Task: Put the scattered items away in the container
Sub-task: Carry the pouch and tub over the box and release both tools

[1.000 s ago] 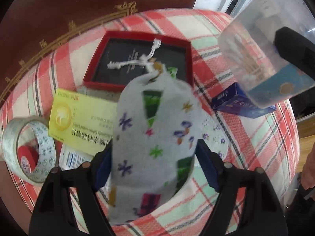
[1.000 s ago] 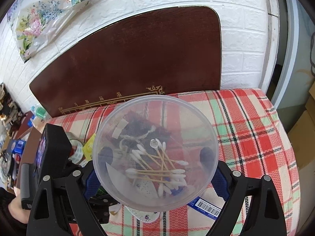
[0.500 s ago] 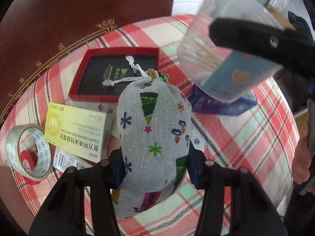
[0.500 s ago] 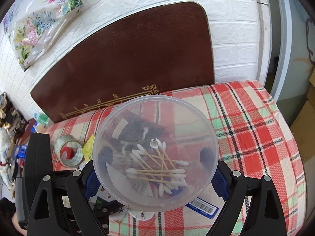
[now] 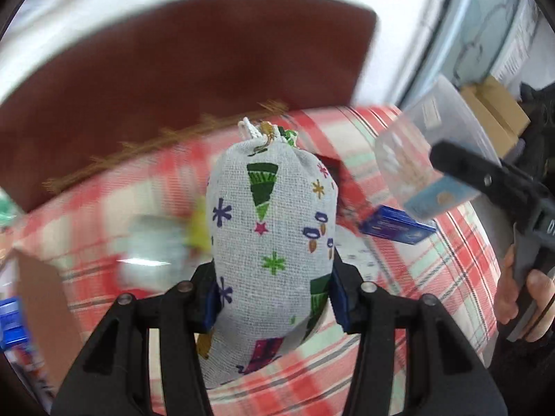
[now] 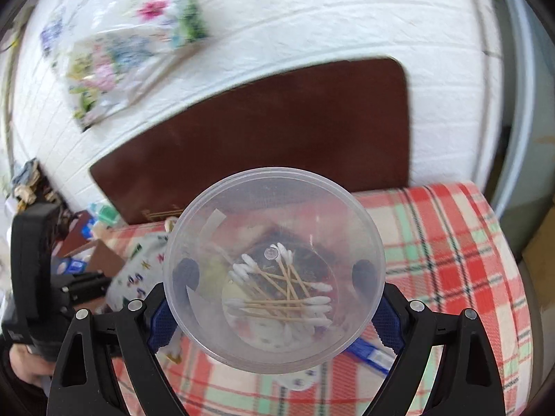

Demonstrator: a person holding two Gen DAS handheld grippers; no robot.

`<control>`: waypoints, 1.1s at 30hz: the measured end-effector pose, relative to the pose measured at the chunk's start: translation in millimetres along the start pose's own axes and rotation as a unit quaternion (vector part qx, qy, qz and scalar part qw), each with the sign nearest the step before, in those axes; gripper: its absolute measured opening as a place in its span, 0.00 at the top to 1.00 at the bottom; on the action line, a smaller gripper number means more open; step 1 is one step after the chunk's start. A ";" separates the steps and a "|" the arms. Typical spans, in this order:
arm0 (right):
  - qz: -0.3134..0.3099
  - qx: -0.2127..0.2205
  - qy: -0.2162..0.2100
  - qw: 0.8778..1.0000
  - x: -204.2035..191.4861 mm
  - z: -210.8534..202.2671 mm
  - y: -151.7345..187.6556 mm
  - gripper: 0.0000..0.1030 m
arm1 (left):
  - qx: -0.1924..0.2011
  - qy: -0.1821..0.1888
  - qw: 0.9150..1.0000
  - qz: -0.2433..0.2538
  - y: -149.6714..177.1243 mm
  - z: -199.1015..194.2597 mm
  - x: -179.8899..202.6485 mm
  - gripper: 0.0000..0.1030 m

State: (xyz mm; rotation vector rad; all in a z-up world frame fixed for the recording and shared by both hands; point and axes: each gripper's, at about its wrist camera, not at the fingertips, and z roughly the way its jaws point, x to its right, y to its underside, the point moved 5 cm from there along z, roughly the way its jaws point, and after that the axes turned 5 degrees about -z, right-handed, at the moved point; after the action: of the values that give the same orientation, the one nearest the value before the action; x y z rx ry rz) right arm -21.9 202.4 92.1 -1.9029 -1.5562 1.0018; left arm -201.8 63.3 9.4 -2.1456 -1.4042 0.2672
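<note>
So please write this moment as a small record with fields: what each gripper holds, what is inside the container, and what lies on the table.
left gripper: shut on the printed cloth pouch
right gripper: shut on the clear plastic container
container contents: cotton swabs
surface: red checked cloth
on the cloth: blue box; other items blurred

Red-green-white plaid cloth covers the support surface. Blue box lies on it, ahead-right of left gripper; other items left of it too blurred to identify.
</note>
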 end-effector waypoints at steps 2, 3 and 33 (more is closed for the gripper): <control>-0.025 0.004 -0.021 0.999 -38.0 -1.1 -10.8 0.11 | 0.016 -0.017 1.000 -0.020 -0.7 -29.9 -34.1 0.51; -0.043 0.005 -0.032 0.999 -63.7 -0.2 -16.8 0.11 | 0.023 -0.028 0.999 -0.031 1.8 -46.5 -54.1 0.51; -0.247 -0.141 -0.105 0.953 -477.7 242.5 -27.1 0.11 | 0.032 -0.059 0.973 -0.221 160.1 -219.9 -423.4 0.50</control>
State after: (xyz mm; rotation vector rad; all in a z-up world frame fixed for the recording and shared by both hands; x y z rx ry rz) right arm -269.0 -273.4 75.6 -1.4791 -2.2569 0.8045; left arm -161.0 -436.9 47.4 -1.7289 -1.8675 0.2659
